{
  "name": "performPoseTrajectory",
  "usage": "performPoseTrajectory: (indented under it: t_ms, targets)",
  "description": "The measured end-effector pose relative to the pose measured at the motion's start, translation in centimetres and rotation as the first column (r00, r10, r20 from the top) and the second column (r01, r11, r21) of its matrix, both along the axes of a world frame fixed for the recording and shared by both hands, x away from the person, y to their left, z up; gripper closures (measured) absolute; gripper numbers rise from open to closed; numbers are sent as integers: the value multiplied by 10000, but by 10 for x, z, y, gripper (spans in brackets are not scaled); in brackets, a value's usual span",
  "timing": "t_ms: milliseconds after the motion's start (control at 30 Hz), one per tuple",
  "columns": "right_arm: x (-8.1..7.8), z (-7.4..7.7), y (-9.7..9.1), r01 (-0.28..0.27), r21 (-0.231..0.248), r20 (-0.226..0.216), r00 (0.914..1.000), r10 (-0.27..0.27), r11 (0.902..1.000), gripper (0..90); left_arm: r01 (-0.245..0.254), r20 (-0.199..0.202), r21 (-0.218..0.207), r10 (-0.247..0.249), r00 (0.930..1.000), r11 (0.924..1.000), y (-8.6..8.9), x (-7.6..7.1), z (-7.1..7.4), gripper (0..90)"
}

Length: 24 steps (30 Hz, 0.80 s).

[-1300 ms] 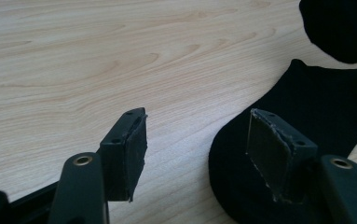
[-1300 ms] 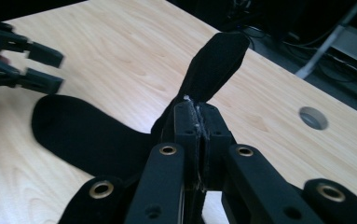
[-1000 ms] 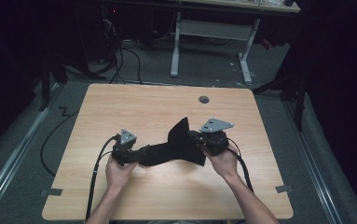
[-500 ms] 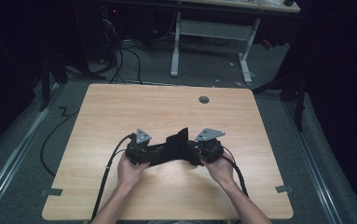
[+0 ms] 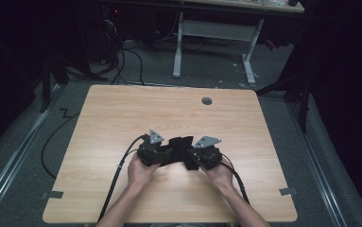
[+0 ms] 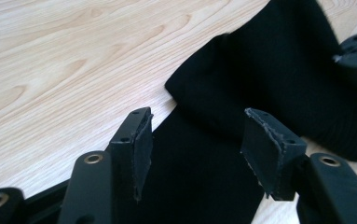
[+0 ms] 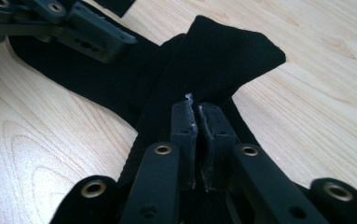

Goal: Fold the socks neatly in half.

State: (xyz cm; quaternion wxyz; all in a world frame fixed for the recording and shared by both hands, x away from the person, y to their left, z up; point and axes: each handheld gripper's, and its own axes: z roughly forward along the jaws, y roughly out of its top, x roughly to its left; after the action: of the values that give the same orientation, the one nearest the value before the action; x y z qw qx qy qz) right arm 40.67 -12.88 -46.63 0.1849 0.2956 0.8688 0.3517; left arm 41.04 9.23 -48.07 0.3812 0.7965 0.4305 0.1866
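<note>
Left gripper (image 5: 162, 153): its jaws are standing apart over the black cloth (image 5: 181, 147) with the pads clear of it; they have just been closing in a little.
Right gripper (image 5: 198, 156): its jaws are nearly together, a thin slit showing between the pads, a fold of the cloth rising just past their tips; they have just been easing apart, and I cannot tell if fabric is pinched.
Black cloth: it is lying bunched on the table (image 5: 122, 109) between the two grippers, near the person's edge.
Table: pale wood grain is showing, with a round grommet (image 5: 207, 100) near the far edge.
Room: it is sitting dark, grey carpet (image 5: 27, 156) underfoot, a white desk frame (image 5: 214, 33) and cables (image 5: 129, 52) beyond.
</note>
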Motion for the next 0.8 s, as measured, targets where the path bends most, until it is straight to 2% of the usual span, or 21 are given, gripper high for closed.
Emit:
performPoseTrajectory:
  t_ms: [167,400,533,800]
  targets:
    - [1,-7,0,40,53,-214,9998,-39,10000,760,-65,-296,169,70,9995,9998,-8,7,-7,455]
    - [-2,-6,-9,216,532,-260,9995,-202,9983,665,-81,-148,128,83,9999,9999,-13,7,-5,465]
    - [-6,-1,-15,343,842,-206,9993,-327,9959,662,-93,-130,36,94,9999,9999,-14,8,-4,466]
    - [-11,-1,-28,551,1161,-285,9982,-521,9917,662,71,-309,242,-64,9995,9997,-24,14,-5,508]
